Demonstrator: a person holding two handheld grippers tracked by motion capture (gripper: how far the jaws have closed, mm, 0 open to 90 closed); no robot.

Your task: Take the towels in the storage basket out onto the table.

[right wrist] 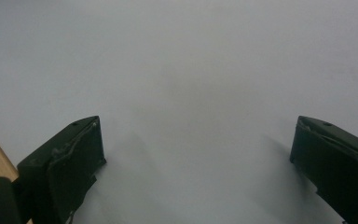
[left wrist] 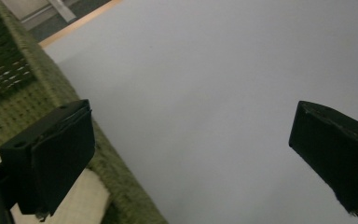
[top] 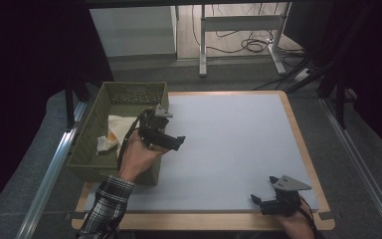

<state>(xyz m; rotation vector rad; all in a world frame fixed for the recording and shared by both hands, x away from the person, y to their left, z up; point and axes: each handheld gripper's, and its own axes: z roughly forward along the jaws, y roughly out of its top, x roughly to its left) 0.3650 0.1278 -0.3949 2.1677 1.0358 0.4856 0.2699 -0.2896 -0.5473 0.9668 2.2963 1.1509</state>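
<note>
High view: cloth (top: 113,130) in basket (top: 93,139), beside left gripper (top: 176,142)

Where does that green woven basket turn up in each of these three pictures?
High view: the green woven basket sits at the table's left edge, with the left gripper over its right rim.
Left gripper view: its rim runs down the left side, beside the left jaw.
Right gripper view: not in it.
Shared landmark: the pale table mat.
</note>
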